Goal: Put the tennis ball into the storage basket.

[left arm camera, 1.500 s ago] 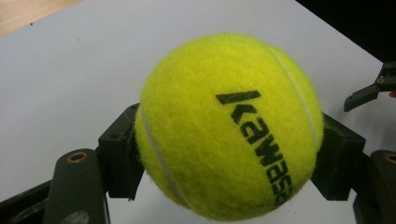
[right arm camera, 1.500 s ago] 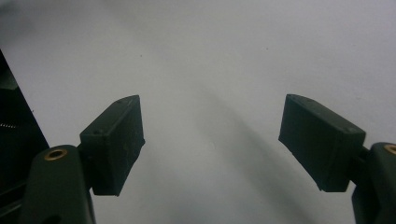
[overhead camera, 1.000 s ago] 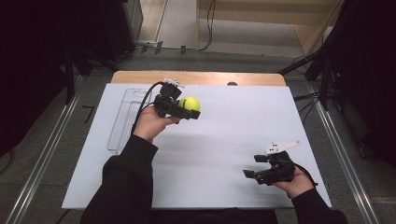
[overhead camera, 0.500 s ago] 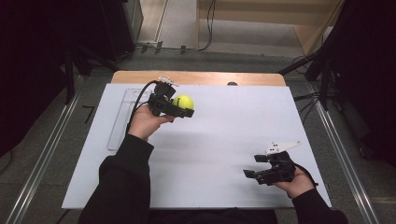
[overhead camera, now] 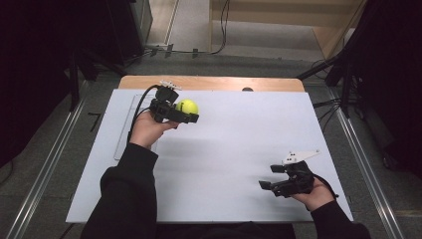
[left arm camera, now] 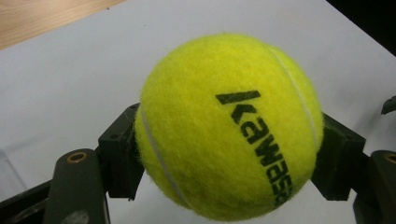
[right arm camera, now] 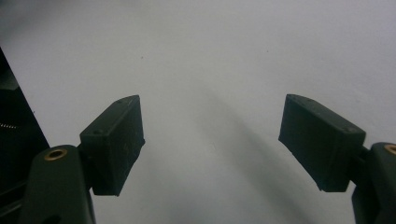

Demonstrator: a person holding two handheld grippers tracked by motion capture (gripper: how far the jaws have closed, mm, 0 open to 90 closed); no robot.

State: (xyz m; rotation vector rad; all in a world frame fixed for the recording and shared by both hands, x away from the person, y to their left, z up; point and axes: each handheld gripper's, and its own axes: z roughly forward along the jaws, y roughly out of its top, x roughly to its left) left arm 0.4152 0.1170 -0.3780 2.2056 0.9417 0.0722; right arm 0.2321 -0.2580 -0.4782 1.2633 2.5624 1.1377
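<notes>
1. While the left gripper point(overhead camera: 185, 112) hangs over the far left part of the white table point(overhead camera: 239, 149), its jaws are clamped on the yellow tennis ball point(overhead camera: 187, 106), which is carried clear of the surface.
2. Seen from the left gripper view, the tennis ball point(left arm camera: 229, 126) sits squeezed between two black pads point(left arm camera: 122, 154), and they bite only at its widest part, so the hold looks narrow.
3. Over at the near right edge, the right gripper point(overhead camera: 279, 178) rests low with its jaws spread wide and nothing between them; the right gripper view has bare table between its pads point(right arm camera: 116, 144).
4. Risk one: felt on a round ball is slippery, and a quick swing or tilt could let it roll out of the pads.
5. Risk two: once dropped, it would likely bounce and run off the table edge.
6. Risk three: a clear tray point(overhead camera: 127, 127) lies flat just under the left hand point(overhead camera: 147, 130); a low pass could clip it.
</notes>
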